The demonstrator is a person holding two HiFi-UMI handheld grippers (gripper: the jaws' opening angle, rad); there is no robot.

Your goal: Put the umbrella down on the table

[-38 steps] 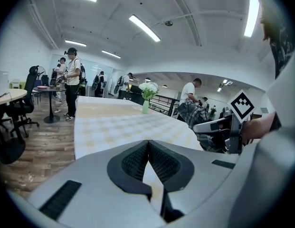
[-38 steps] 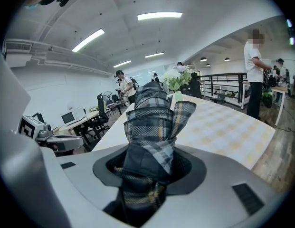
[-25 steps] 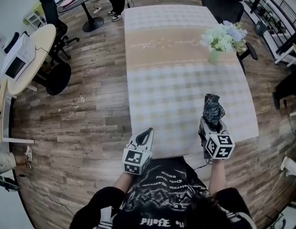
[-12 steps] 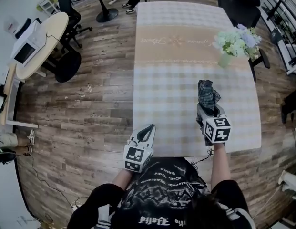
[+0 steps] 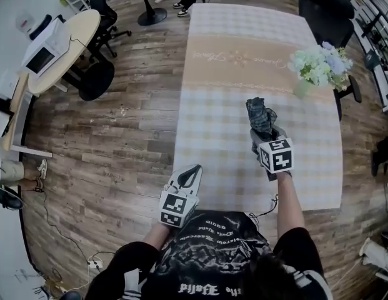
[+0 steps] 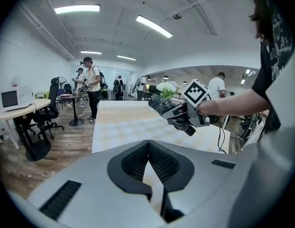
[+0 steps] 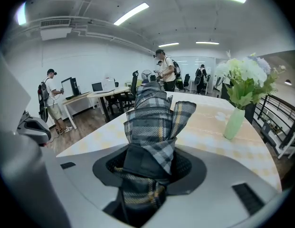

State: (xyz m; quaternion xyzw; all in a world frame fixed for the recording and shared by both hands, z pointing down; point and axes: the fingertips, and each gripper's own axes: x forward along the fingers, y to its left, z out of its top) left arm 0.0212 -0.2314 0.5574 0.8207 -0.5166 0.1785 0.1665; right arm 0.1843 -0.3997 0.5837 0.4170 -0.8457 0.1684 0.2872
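Riding on the left gripper [image 5: 192, 171], one camera shows its fingers closed together on nothing and the folded plaid umbrella [image 6: 160, 104] raised clear of the bench [image 5: 218, 136]; the view from the right gripper [image 5: 265, 135] alone shows its fingers clamped on that umbrella. A green vase [image 7: 234, 122] holds pale flowers [image 5: 322, 64] near the bench's right edge, and wooden floor [image 5: 119, 142] surrounds the checked bench.

Umbrella [image 7: 154, 122]: soft plaid cloth, matt, creased. Table [image 5: 212, 136]: checked cloth cover, matt, smooth. Floor [image 5: 119, 136]: wood planks, worn grain. Left gripper [image 6: 148, 151]: matt grey plastic shell, ribbed black pads [image 6: 133, 163]. Vase [image 7: 234, 122]: green, smooth, faint sheen.
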